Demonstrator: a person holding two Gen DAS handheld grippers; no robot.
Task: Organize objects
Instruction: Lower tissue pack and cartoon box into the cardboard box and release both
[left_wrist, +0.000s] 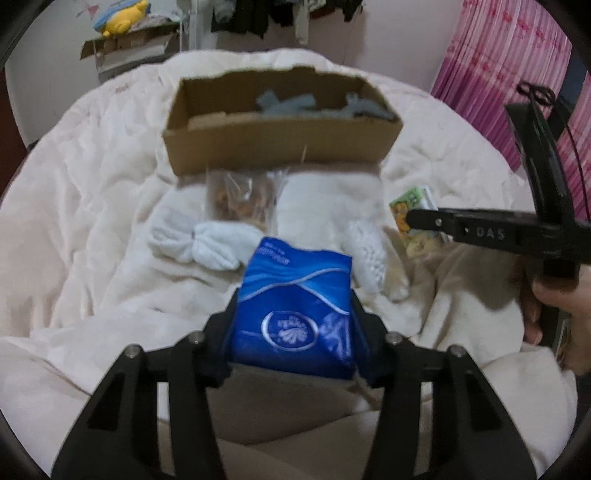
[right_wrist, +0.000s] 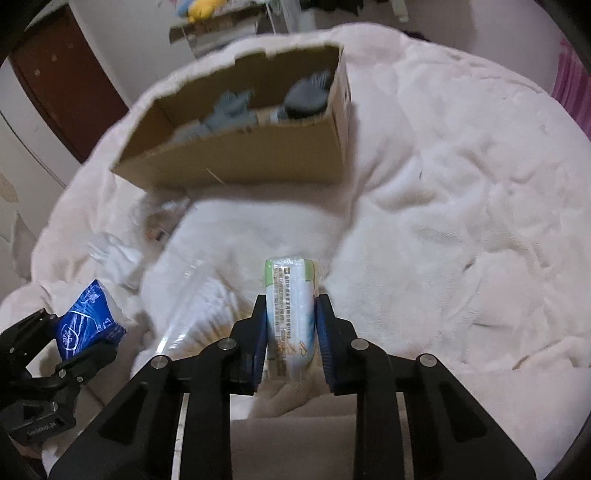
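The left tongs (left_wrist: 293, 321) pinch a blue pack (left_wrist: 295, 306), held above the white bed cover (left_wrist: 92, 221). The right tongs (right_wrist: 290, 332) pinch a green-and-white pack (right_wrist: 291, 314) standing on edge between the pads. An open cardboard box (left_wrist: 277, 147) with grey things inside sits further back on the bed, a snack bag (left_wrist: 240, 199) and white cloths (left_wrist: 207, 243) before it.

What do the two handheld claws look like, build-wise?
Both the left claw and the right claw are matte black plastic linkages with silver pivot pins and ribbed blue pads. The right one's side reads "DAS", with thin black cables looping behind it.
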